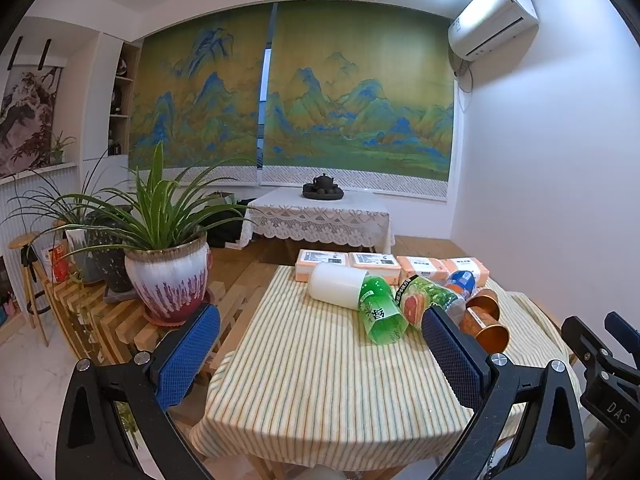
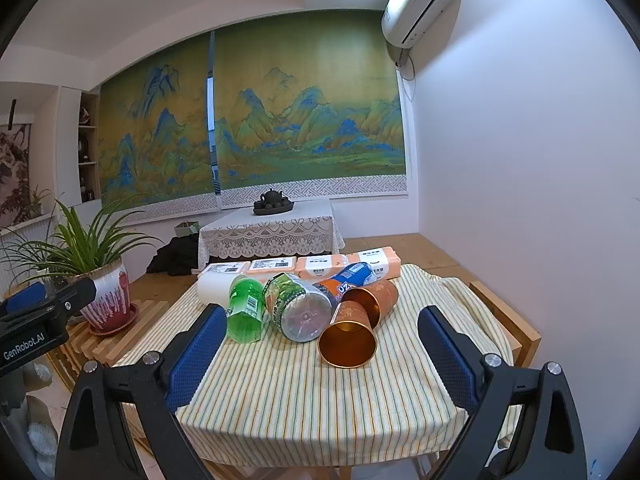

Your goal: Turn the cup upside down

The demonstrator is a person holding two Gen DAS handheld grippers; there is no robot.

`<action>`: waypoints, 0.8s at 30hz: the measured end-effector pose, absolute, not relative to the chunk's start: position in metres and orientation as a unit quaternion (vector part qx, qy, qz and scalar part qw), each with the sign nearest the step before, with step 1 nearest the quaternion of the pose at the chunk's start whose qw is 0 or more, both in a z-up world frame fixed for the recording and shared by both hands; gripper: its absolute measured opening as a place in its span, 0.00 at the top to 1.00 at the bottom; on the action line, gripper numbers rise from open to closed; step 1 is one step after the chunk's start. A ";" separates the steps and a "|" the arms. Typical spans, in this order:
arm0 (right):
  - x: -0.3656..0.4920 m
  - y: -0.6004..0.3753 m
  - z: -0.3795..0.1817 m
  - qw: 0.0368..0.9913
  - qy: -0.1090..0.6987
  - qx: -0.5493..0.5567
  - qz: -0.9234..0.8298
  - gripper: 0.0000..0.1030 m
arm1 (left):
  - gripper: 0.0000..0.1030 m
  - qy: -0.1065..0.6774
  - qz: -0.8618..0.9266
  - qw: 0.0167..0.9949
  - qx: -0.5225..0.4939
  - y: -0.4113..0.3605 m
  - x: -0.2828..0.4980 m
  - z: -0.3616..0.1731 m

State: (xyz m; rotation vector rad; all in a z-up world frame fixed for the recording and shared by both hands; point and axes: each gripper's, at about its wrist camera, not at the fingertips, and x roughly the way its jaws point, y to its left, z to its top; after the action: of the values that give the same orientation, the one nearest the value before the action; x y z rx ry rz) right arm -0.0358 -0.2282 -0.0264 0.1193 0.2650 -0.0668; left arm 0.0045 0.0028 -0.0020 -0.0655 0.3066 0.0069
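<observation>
Right gripper [image 2: 318, 354] agape (empty); copper cup [image 2: 348, 338] sideways just beyond.

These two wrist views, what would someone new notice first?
Probably the big green and gold mountain landscape blinds across the back wall. Next, the jumble on the striped tablecloth: copper cups lying on their sides beside toppled bottles and a white cup. Both tongs, left and right, hang open and empty in front.

Left view: rear copper cup [image 1: 484, 300] mostly hidden behind tool pad [image 1: 452, 360]; tissue pack labels [image 1: 322, 258] unreadable.
</observation>
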 end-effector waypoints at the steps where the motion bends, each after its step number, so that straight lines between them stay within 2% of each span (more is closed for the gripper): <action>1: -0.036 -0.229 -0.026 0.989 0.133 0.060 -0.033 0.08 | 0.01 0.153 0.003 0.988 -0.033 0.003 0.005 -0.002; 24: -0.032 -0.230 -0.030 0.988 0.137 0.063 -0.033 0.08 | 0.01 0.162 0.001 0.986 -0.041 0.004 0.011 -0.007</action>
State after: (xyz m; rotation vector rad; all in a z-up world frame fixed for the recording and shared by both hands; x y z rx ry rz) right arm -0.0318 -0.2297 -0.0297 0.1264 0.2741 -0.0661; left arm 0.0109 0.0044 -0.0073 -0.0830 0.3246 0.0015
